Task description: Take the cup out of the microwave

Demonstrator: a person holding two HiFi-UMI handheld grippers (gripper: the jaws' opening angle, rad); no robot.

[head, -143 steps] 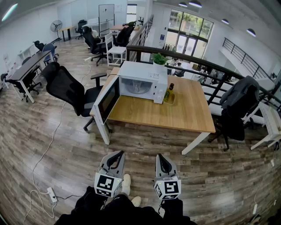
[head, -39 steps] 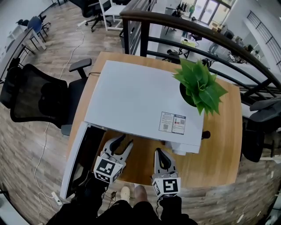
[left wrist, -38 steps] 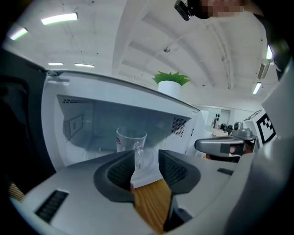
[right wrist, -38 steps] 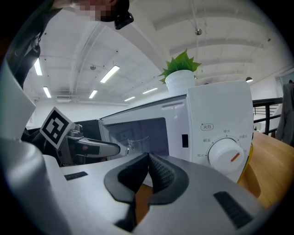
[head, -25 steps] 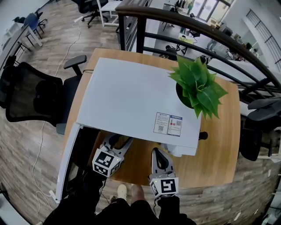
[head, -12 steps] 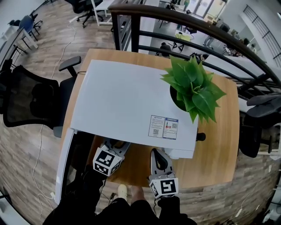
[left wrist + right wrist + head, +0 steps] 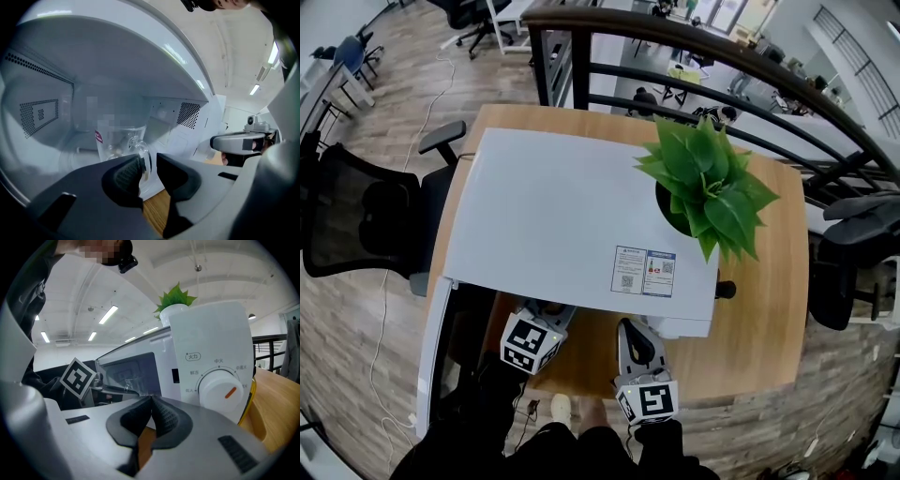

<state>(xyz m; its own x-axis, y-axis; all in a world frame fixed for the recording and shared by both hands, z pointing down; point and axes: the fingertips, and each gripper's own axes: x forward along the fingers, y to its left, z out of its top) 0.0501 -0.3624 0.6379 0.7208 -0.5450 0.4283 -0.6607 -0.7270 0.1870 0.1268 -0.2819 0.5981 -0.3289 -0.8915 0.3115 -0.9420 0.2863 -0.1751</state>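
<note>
Left gripper view: left gripper (image 7: 149,164) reaches into microwave (image 7: 93,70) cavity, fingers clenched on handle of clear glass cup (image 7: 117,140). Cup upright inside cavity, near front opening. Right gripper view: right gripper (image 7: 151,414) fingers pressed together, nothing between them, facing control panel with white dial (image 7: 220,390). Head view: microwave on wooden worktop (image 7: 759,319), door (image 7: 429,347) swung open at left, potted plant (image 7: 703,187) on microwave's top right.

Open office I'm looking down on.
Wood-plank floor (image 7: 356,309), black railing (image 7: 591,17), black mesh chair (image 7: 356,220) beside the wooden counter (image 7: 769,309).
</note>
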